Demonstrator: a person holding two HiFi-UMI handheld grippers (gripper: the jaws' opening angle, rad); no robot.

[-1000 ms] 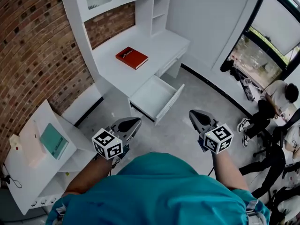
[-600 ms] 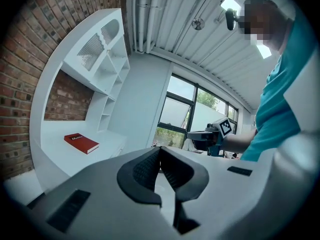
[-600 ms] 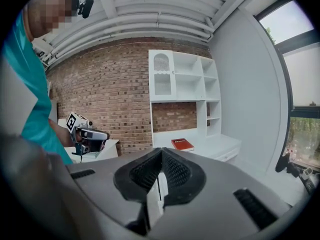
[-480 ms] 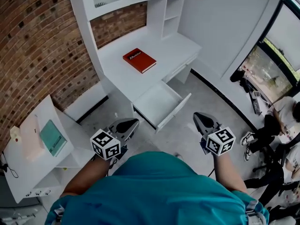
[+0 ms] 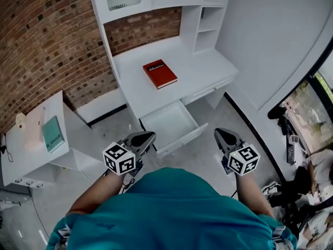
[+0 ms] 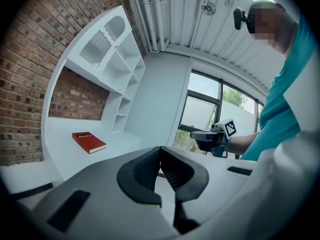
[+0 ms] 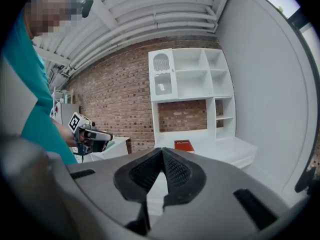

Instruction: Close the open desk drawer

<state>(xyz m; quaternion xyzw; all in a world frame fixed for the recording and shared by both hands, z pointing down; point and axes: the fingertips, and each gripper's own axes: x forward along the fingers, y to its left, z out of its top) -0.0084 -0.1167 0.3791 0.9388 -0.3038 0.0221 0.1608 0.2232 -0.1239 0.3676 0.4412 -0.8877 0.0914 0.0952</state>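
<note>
Drawer [image 5: 169, 123] stands pulled out from the desk [image 5: 208, 69], just near of the red book [image 5: 159, 73] lying on top. I have the left gripper [image 5: 148, 136] at its near left corner and the right gripper [image 5: 217, 133] to its right, both clear of it. Each gripper's jaws are pressed together, gripping nothing.

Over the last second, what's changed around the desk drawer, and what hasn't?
The person has turned to face the desk more squarely; it now sits nearer the view's centre. Nothing was grasped or released. The desk drawer is still open, the red book still lies on the desktop, and the left gripper and right gripper stay shut and empty.
</note>
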